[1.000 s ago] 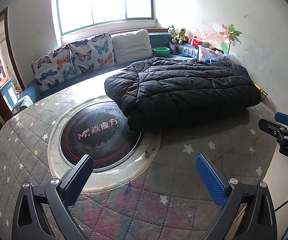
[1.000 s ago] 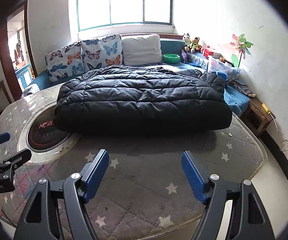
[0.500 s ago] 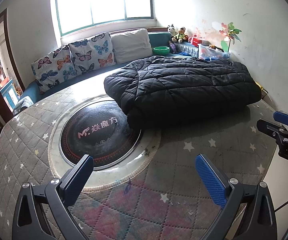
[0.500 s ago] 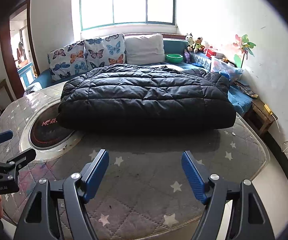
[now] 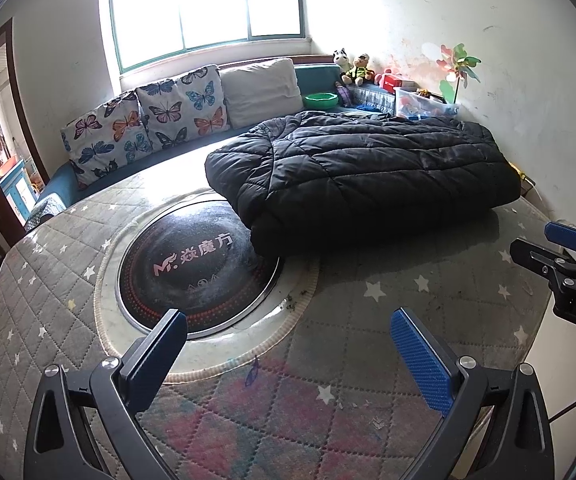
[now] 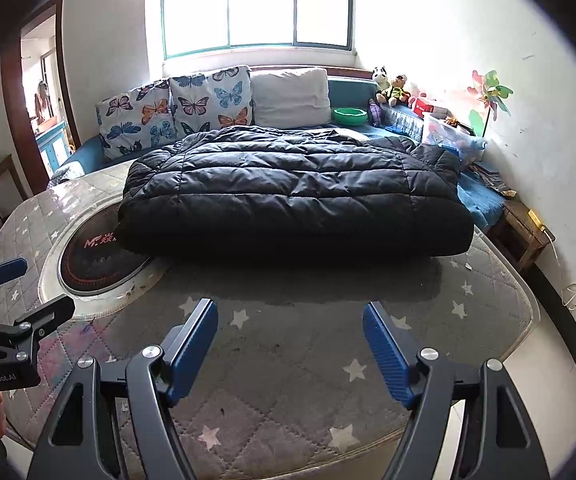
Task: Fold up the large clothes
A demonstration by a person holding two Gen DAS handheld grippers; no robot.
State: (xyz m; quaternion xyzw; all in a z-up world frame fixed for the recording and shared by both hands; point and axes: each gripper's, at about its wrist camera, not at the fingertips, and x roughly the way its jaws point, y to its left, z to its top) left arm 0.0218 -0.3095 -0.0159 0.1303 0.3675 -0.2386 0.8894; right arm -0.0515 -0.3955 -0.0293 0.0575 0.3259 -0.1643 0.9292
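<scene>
Lying folded into a thick rectangular bundle, the black quilted down coat (image 6: 294,196) sits on the far half of the star-patterned padded table cover (image 6: 288,360), its left corner overhanging the round black heater plate (image 5: 197,268) set into the table. Both tools hang over the near edge, well apart from the garment: the left gripper (image 5: 288,354) has its blue pads spread wide with nothing between them, and the right gripper (image 6: 290,340) is likewise spread and empty. Judging by the tidy shape, the fold looks close to done, so the main risk is in any further grab. Slippery puffy fabric could slide out of a shallow pinch, and trapped air may spring the layers open. Pulling one corner alone could drag the bundle toward the sofa cushions (image 5: 147,128) or skew its edges.
</scene>
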